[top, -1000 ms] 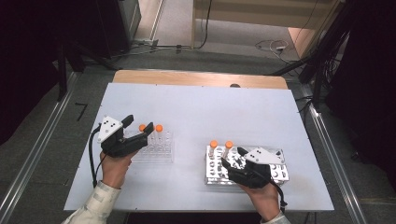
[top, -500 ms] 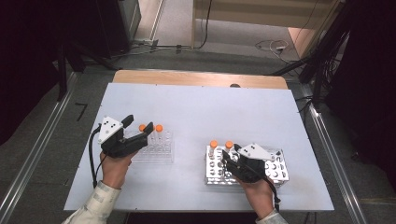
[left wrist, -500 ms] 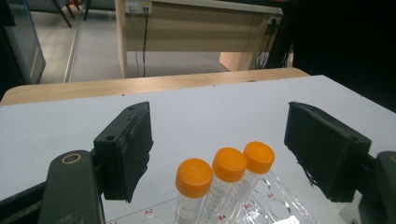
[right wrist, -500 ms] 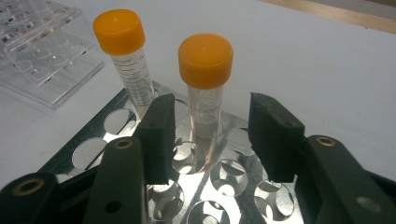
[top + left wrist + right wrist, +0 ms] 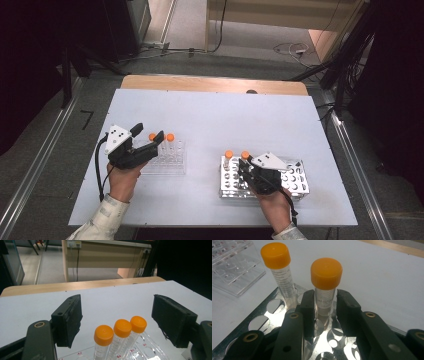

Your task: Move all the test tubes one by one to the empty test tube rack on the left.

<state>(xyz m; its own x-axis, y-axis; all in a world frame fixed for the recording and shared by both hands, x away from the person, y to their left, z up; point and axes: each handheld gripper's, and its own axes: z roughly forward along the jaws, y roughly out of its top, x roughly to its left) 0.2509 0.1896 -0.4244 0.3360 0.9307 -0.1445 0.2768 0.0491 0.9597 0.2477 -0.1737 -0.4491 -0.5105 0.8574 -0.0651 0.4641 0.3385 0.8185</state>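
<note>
Jaws of the right gripper (image 5: 325, 312) have just been closing and now press on the clear body of an orange-capped tube (image 5: 325, 285) standing in the metal rack (image 5: 259, 315), centre of the frame. Lower left in the high view, the left gripper (image 5: 150, 137) stands apart above the clear rack (image 5: 172, 162).

Left hand-held gripper (image 5: 149, 141) gapes wide; right hand-held gripper (image 5: 325, 308) has just been closing.

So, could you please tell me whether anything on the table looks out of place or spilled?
Nothing stands out. The capped tubes stand upright in the metal rack and the clear rack, and nothing has spilled on the table.
</note>
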